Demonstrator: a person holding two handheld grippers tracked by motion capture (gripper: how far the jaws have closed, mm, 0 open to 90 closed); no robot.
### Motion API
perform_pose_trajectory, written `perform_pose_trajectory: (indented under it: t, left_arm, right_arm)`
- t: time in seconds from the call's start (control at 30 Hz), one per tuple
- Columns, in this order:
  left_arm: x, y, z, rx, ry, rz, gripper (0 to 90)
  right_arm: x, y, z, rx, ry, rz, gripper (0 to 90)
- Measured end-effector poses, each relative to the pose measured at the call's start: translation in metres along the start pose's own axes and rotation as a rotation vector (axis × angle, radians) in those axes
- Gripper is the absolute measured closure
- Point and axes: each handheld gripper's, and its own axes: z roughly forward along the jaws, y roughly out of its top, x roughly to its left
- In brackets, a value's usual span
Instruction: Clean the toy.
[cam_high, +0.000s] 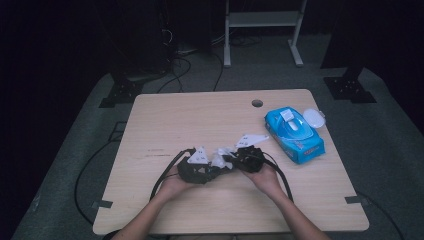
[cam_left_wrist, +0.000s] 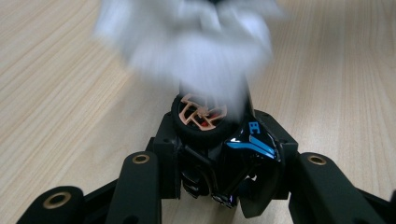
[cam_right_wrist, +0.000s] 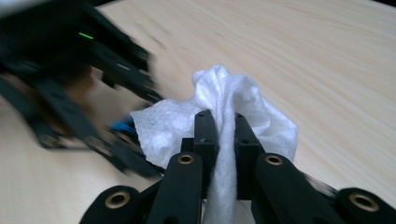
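Evidently the soft, limp wipe (cam_right_wrist: 219, 107) bunches in the clenched right claw (cam_right_wrist: 226, 135), while the left claw (cam_left_wrist: 219, 154) grasps the hard, glossy toy car (cam_left_wrist: 224, 154) by its body.

Both grippers, left gripper (cam_high: 216, 167) and right gripper (cam_high: 235, 159), meet over a white wipe (cam_high: 220, 159) mid-table.

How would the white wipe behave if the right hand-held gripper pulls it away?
Probably floppy: the wipe bunches into soft folds where the right hand-held gripper pinches it. Likely light, since its loose ends stand up unsupported. It may drag on the toy car rather than slide, given its textured surface.
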Motion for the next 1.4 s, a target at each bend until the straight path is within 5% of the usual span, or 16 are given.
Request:
perform_pose_trajectory:
  t: [0.17, 0.3, 0.53, 0.77, 0.87, 1.03, 1.17, 1.27, 1.4]
  left_arm:
    - [0.000, 0.001, 0.001, -0.003, -0.001, -0.004, 58.3]
    - [-0.001, 0.002, 0.003, 0.001, -0.002, -0.003, 58.2]
    - [0.000, 0.003, 0.003, 0.005, -0.005, -0.001, 58.2]
    - [-0.002, 0.004, 0.003, 0.007, -0.004, 0.000, 58.2]
    - [0.000, 0.003, 0.002, 0.009, -0.008, -0.006, 58.3]
    - [0.003, -0.001, -0.005, 0.022, -0.003, 0.001, 58.3]
    - [0.005, -0.002, -0.006, 0.023, -0.007, 0.000, 58.3]
    - [0.004, -0.001, -0.005, 0.026, -0.009, -0.001, 58.2]
    - [0.003, 0.001, -0.003, 0.029, -0.011, -0.001, 58.2]
  right_arm:
    - [-0.028, -0.012, -0.020, -0.015, -0.049, 0.072, 83.5]
    - [-0.033, -0.017, -0.025, -0.019, -0.064, 0.090, 83.5]
    - [-0.020, -0.012, -0.018, -0.020, -0.047, 0.056, 83.5]
    - [0.009, 0.000, 0.007, -0.023, 0.075, 0.023, 83.5]
    - [0.018, 0.005, 0.013, -0.015, 0.086, -0.002, 83.5]
    - [0.007, 0.003, 0.006, -0.003, 0.031, -0.008, 83.5]
    - [-0.012, -0.004, -0.010, -0.006, -0.026, 0.034, 83.4]
    - [-0.023, -0.010, -0.017, -0.015, -0.034, 0.072, 83.5]
    - [-0.022, -0.012, -0.019, -0.016, -0.046, 0.062, 83.5]
